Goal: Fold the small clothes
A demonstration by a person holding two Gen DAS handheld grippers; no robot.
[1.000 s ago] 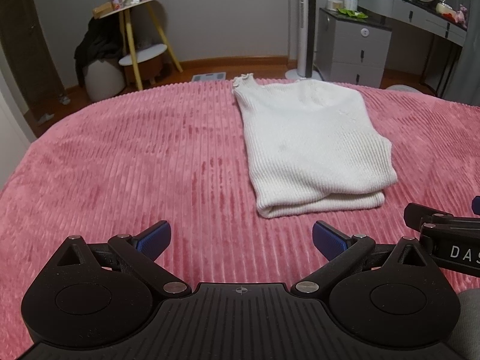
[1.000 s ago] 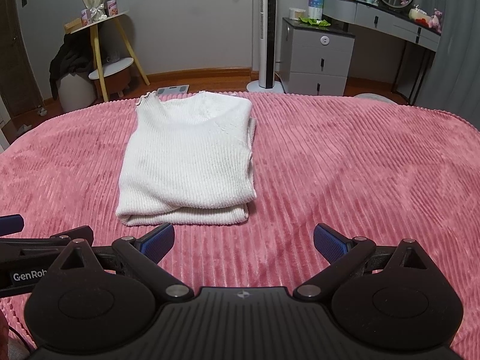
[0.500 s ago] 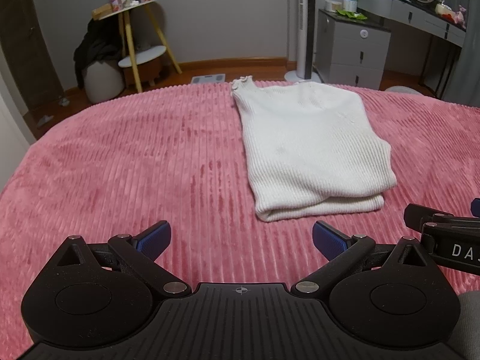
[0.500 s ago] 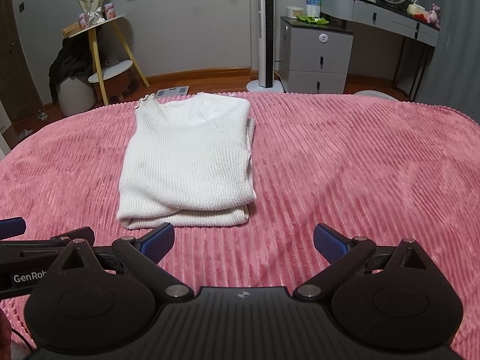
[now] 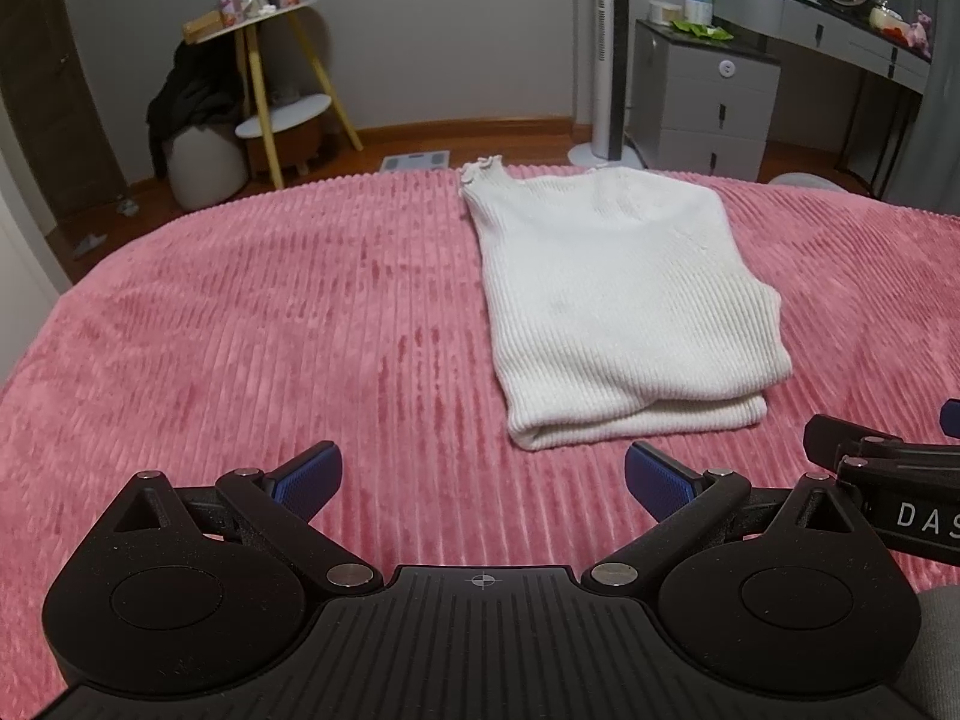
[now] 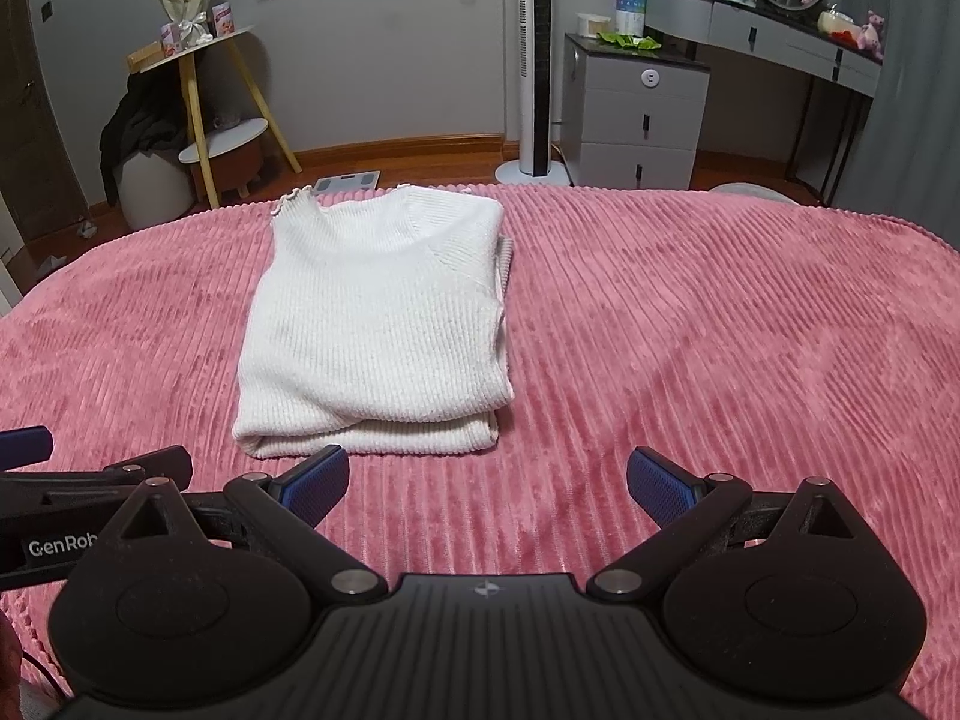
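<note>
A white ribbed knit sweater (image 5: 618, 300) lies folded flat on the pink corduroy bedspread (image 5: 270, 330), collar at the far edge, folded edge nearest me. It also shows in the right wrist view (image 6: 378, 324). My left gripper (image 5: 483, 480) is open and empty, hovering just short of the sweater's near left corner. My right gripper (image 6: 486, 480) is open and empty, just short of the sweater's near right corner. Each gripper shows at the edge of the other's view.
The bedspread (image 6: 720, 330) stretches wide on both sides of the sweater. Beyond the bed stand a yellow-legged side table (image 5: 270, 78), a tower fan (image 6: 534, 60), a grey drawer unit (image 6: 636, 114) and a dressing table (image 6: 798, 54).
Both grippers have tilted or drawn back slightly, so the sweater sits a little higher in view. Both stay open and empty. The sweater has not moved.
</note>
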